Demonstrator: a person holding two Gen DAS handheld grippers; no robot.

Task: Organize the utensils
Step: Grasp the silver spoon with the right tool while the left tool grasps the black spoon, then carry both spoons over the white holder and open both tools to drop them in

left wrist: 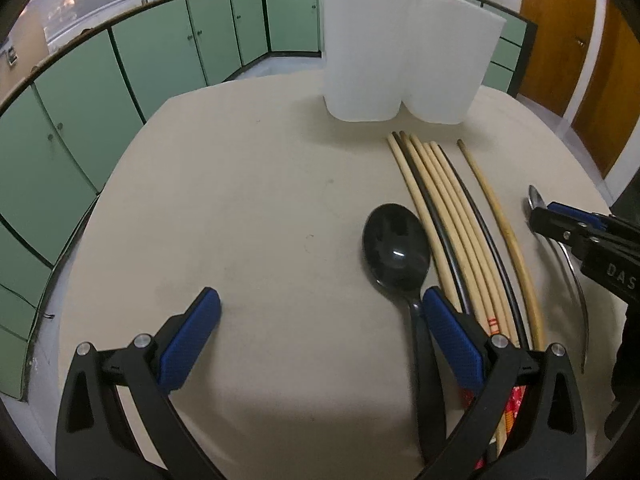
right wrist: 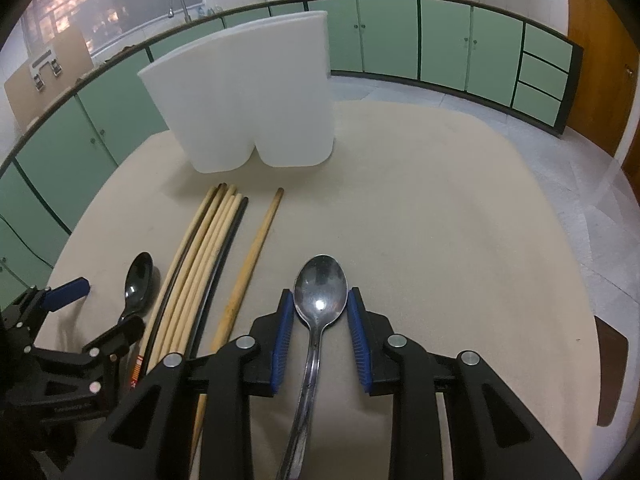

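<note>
On the beige table [right wrist: 440,200], right gripper [right wrist: 320,308] sits low with its blue pads narrowed around the bowl of the metal spoon [right wrist: 320,288]; pads [right wrist: 282,332] look right at the bowl's edges, so it reads as gripped, though real contact is hard to confirm; spoon handle runs back under the gripper toward the camera. Left gripper [left wrist: 320,312] is spread wide, nothing between the pads; its right pad [left wrist: 448,328] sits just beside the neck of the black spoon [left wrist: 396,248], which lies flat on the table, bowl pointing away. Between the two spoons lies a bundle of chopsticks [left wrist: 448,216], light wood ones mixed with black, packed side by side, plus one single wooden chopstick [left wrist: 504,232] a bit apart toward the metal spoon. White two-compartment holder [right wrist: 248,100] stands upright at the far side of the table, just past the chopstick tips, well apart from both spoons. Green cabinets [right wrist: 440,40] behind
</note>
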